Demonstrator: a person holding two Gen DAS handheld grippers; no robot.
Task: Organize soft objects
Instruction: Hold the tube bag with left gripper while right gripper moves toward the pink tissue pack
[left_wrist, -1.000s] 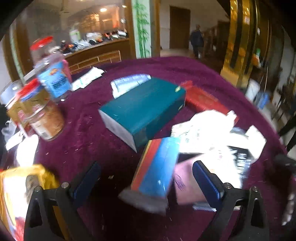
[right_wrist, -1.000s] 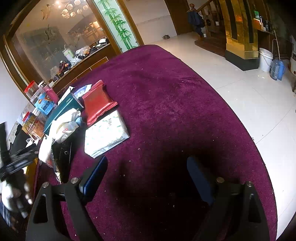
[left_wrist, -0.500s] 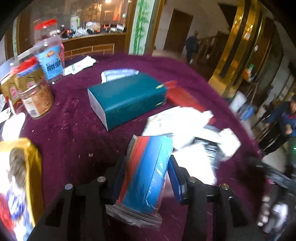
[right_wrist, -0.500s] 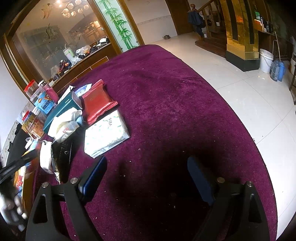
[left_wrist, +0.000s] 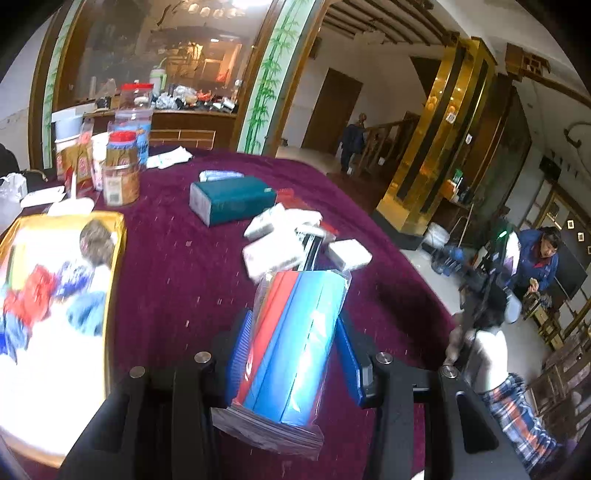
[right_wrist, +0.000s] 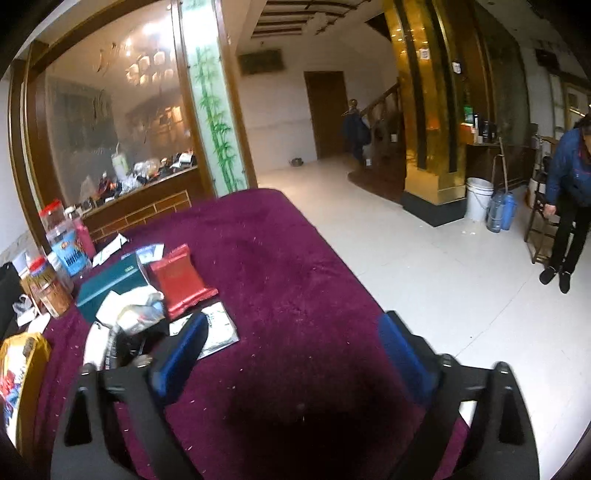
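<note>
My left gripper (left_wrist: 291, 354) is shut on a blue and red tissue pack (left_wrist: 295, 332) wrapped in clear plastic and holds it above the purple table (left_wrist: 177, 266). A pile of white soft packs (left_wrist: 280, 240) lies just beyond it, with a teal tissue box (left_wrist: 231, 197) farther back. My right gripper (right_wrist: 291, 339) is open and empty above the table (right_wrist: 295, 266). To its left lie the teal box (right_wrist: 110, 284), a red pack (right_wrist: 181, 278), the white packs (right_wrist: 129, 310) and a flat white pack (right_wrist: 218, 328).
A yellow snack bag (left_wrist: 55, 314) lies at the left, also in the right wrist view (right_wrist: 18, 373). Jars with red lids (left_wrist: 122, 170) stand at the back left. The table edge (right_wrist: 351, 277) drops to a tiled floor on the right. A person (right_wrist: 569, 192) stands there.
My left gripper has closed on the blue and red pack and lifted it off the table. My right gripper has tilted up and stayed open.
</note>
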